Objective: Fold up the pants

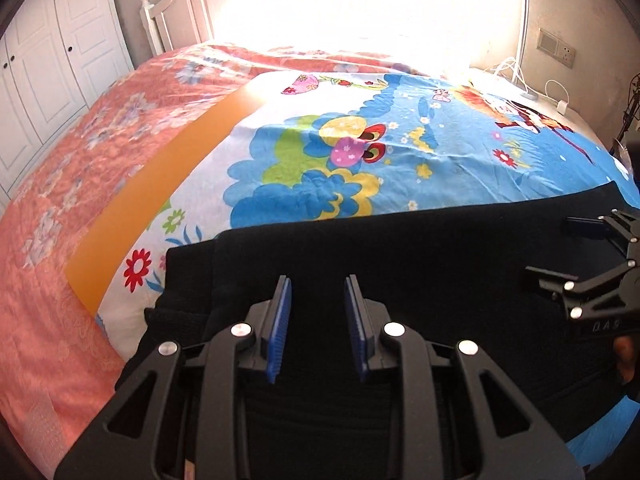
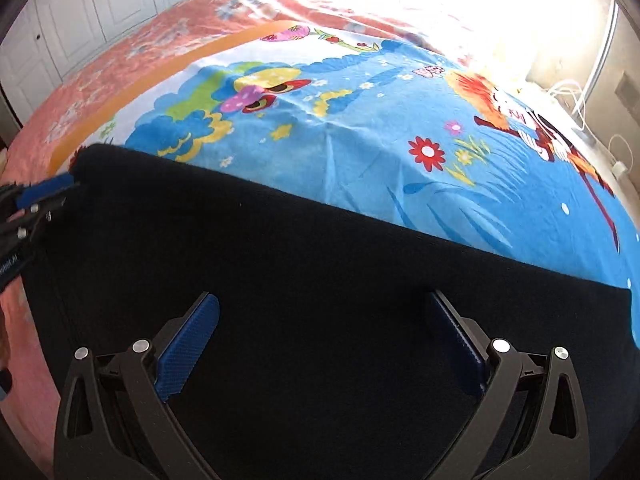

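Two grippers, left gripper (image 1: 318,322) and right gripper (image 2: 322,340), are held apart over soft, limp black pants (image 2: 320,248); edges are best pinched.

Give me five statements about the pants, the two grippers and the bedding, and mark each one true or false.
1. The pants are black. True.
2. The right gripper is clamped shut on cloth. False: its jaws stand wide apart with nothing between them.
3. The pants lie on a blue cartoon-print sheet. True.
4. The left gripper has red pads. False: they are blue.
5. The bedspread beside the sheet is green. False: it is pink with flowers.
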Demonstrator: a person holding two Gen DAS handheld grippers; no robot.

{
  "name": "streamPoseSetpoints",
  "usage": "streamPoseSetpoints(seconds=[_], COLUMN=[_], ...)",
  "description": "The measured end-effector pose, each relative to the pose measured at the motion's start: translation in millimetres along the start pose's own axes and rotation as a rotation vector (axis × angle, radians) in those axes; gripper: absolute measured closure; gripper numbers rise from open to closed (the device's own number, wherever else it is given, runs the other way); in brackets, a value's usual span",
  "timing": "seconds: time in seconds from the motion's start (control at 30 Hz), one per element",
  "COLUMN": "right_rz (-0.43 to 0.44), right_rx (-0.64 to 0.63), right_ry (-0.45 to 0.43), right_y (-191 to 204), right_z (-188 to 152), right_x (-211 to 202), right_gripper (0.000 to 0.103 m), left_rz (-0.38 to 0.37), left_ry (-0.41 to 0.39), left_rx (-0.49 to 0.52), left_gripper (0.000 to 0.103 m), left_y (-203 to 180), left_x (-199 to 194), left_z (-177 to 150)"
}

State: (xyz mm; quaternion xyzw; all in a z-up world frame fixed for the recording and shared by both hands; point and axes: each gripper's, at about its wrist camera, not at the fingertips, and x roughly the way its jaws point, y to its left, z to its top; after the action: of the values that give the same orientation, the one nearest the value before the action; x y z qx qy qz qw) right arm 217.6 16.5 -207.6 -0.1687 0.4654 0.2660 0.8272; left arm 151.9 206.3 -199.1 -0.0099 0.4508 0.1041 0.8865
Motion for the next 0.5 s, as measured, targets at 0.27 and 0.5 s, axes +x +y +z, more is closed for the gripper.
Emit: streamPoseSetpoints(seconds=[0.27,0.5], right_rz=[0.007,0.009], right_rx=[0.011,0.016], right_ry=[-0.033,-0.040], right_y=[0,0], right_z=[-1,-3], right_x=[-2,-1], right_gripper=[0.004,0.004], left_rz=[0.130,0.011], left_ry=[0.118,0.084], left_rx=[0.018,-0.040], left_gripper=[0.072,0.063], left_y=[23,23], left_x=[66,55], left_z=[42,25])
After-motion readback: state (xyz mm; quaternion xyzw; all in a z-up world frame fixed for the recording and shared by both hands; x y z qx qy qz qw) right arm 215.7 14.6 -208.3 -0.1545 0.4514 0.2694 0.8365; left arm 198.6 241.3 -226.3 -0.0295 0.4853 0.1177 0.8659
